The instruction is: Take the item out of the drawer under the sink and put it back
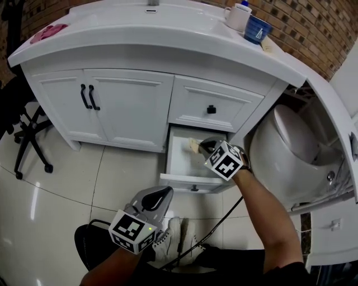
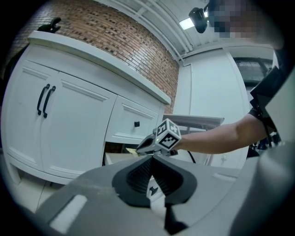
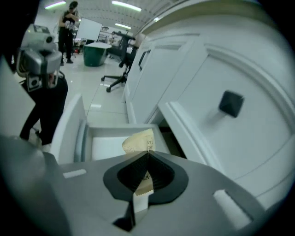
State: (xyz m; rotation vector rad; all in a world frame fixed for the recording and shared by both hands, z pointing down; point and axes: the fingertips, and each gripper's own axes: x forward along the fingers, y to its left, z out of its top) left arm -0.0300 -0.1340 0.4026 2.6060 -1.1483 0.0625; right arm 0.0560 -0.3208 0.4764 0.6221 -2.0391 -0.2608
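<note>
Right gripper (image 1: 202,146) over the open drawer (image 1: 180,162), beige packet (image 1: 193,146) at its tip, left gripper (image 1: 162,196) low, well apart, left gripper view, jaws together, empty, right gripper view, jaws clamped on the packet, over the drawer

Light: bright, even; ceiling strips (image 3: 126,5) glow at upper left.
Edges: fisheye bending, black corners.
Focus: left gripper (image 2: 151,157) soft up close.

White drawer (image 1: 180,163), tan packet (image 3: 138,140) — red-brown brick wall (image 1: 313,28).
</note>
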